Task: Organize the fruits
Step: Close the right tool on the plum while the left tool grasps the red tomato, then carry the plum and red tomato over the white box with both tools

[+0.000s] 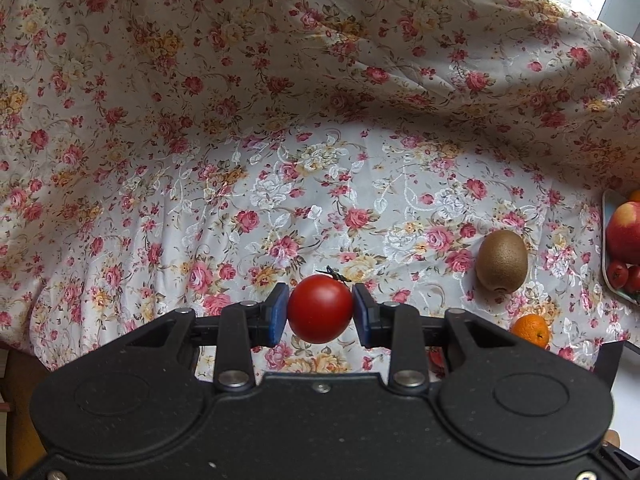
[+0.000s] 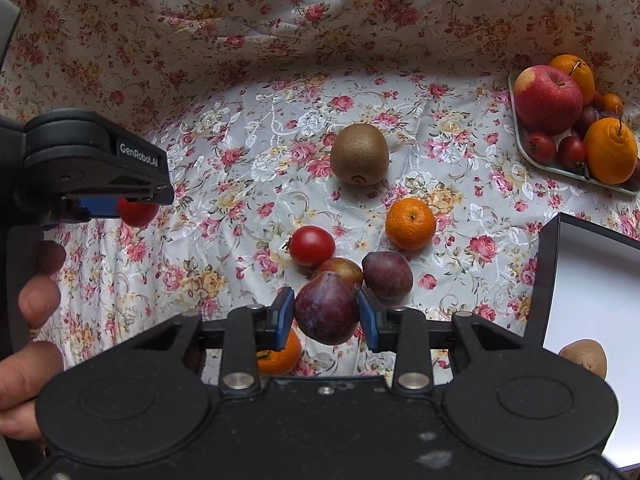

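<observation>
My left gripper is shut on a red tomato, held above the floral cloth; the same gripper shows at the left of the right wrist view with the tomato in it. My right gripper is shut on a dark purple plum, lifted over the fruit pile. Below it lie a second tomato, two more plums, a mandarin and a kiwi. The left wrist view also shows the kiwi and the mandarin.
A tray at the back right holds an apple, oranges and small red fruits. A dark box with a white inside stands at the right with a kiwi in it. Another mandarin lies under my right gripper. A hand grips the left tool.
</observation>
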Demonstrator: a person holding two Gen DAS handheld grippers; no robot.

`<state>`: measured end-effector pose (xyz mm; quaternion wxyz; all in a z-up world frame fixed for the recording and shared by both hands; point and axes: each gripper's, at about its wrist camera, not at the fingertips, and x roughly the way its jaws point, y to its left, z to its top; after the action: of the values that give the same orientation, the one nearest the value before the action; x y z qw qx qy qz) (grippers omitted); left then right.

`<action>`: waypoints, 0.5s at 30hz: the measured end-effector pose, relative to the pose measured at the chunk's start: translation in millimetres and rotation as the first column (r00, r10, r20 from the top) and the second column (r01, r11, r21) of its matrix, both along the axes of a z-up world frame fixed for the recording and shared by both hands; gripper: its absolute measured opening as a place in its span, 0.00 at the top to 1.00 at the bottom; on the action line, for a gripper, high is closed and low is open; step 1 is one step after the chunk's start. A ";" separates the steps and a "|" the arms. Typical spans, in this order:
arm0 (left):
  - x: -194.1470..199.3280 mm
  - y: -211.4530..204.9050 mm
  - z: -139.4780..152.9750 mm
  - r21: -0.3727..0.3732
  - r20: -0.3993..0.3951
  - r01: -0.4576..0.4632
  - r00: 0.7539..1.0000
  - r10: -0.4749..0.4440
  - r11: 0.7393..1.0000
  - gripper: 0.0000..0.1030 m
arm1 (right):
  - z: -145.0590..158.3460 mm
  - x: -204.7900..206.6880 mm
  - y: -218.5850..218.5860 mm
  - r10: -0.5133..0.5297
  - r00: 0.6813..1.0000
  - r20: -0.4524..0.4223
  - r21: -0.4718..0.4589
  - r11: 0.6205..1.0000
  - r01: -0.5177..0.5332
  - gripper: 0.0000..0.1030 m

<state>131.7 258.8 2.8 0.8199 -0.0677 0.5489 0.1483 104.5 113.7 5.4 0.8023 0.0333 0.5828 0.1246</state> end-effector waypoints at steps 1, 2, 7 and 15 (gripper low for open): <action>0.2 -3.5 1.2 -0.003 0.001 0.006 1.000 -0.006 1.000 0.59 | 1.2 -1.6 -0.2 0.005 1.000 0.004 0.000 1.000 -0.005 0.64; 0.6 -7.1 2.4 -0.007 0.002 0.014 1.000 -0.014 1.000 0.59 | 2.3 -2.8 -1.2 0.008 1.000 0.007 0.000 1.000 -0.008 0.64; 3.2 -31.5 7.3 -0.007 0.005 0.052 0.999 -0.052 0.999 0.59 | 8.8 -8.7 -15.6 0.001 1.000 0.019 0.004 1.000 -0.001 0.64; 5.7 -81.7 12.2 -0.024 0.005 0.143 0.990 -0.143 0.989 0.59 | 13.4 -9.2 -60.5 -0.088 0.996 0.022 0.004 0.996 0.088 0.64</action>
<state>137.4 177.1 15.0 0.8285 -0.0384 0.5525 0.0826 95.3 53.2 18.8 0.8134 0.0589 0.5716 0.0903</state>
